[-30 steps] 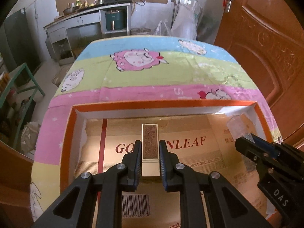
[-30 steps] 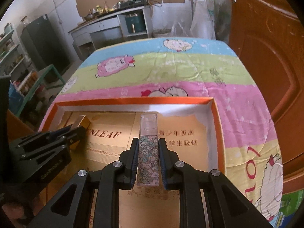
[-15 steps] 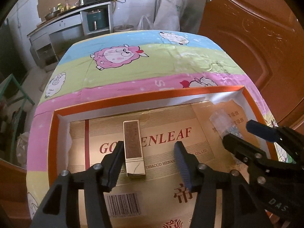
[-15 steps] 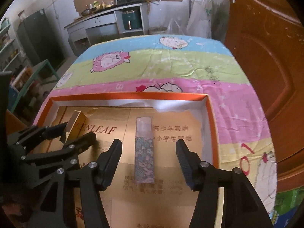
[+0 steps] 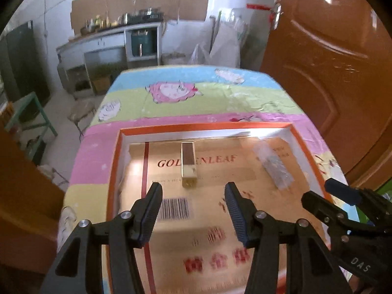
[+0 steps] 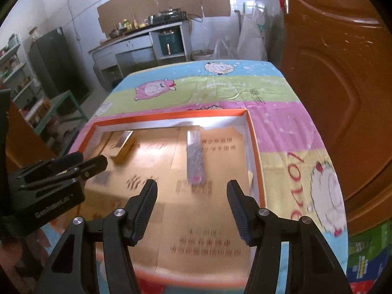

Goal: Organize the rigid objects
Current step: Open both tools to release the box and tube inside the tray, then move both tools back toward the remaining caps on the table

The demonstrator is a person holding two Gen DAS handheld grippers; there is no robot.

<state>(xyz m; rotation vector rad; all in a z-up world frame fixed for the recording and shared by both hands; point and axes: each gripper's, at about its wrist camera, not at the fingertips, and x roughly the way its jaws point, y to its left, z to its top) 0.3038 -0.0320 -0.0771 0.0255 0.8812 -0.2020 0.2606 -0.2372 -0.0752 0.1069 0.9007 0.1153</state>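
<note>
A gold and brown oblong case [image 5: 188, 164] lies flat on the cardboard floor of an orange-rimmed shallow box [image 5: 203, 127]. My left gripper [image 5: 193, 193] hangs open just short of it, nothing between its fingers. To its right a clear case with a floral pattern [image 5: 273, 165] lies on the same floor. In the right wrist view that floral case [image 6: 195, 158] lies ahead of my open right gripper [image 6: 192, 191], with the gold case [image 6: 123, 148] at the left and the orange-rimmed box [image 6: 254, 147] around both. Each gripper shows at the edge of the other's view.
The box rests on a table under a striped cloth with cartoon sheep [image 6: 215, 90]. A brown wooden door [image 6: 343, 73] stands close on the right. A kitchen counter [image 6: 147, 39], white sacks and a green frame lie beyond the table's far end.
Both grippers were shut on their cases a second ago. They opened, left the cases lying in the box, and have since pulled back and up away from them.
</note>
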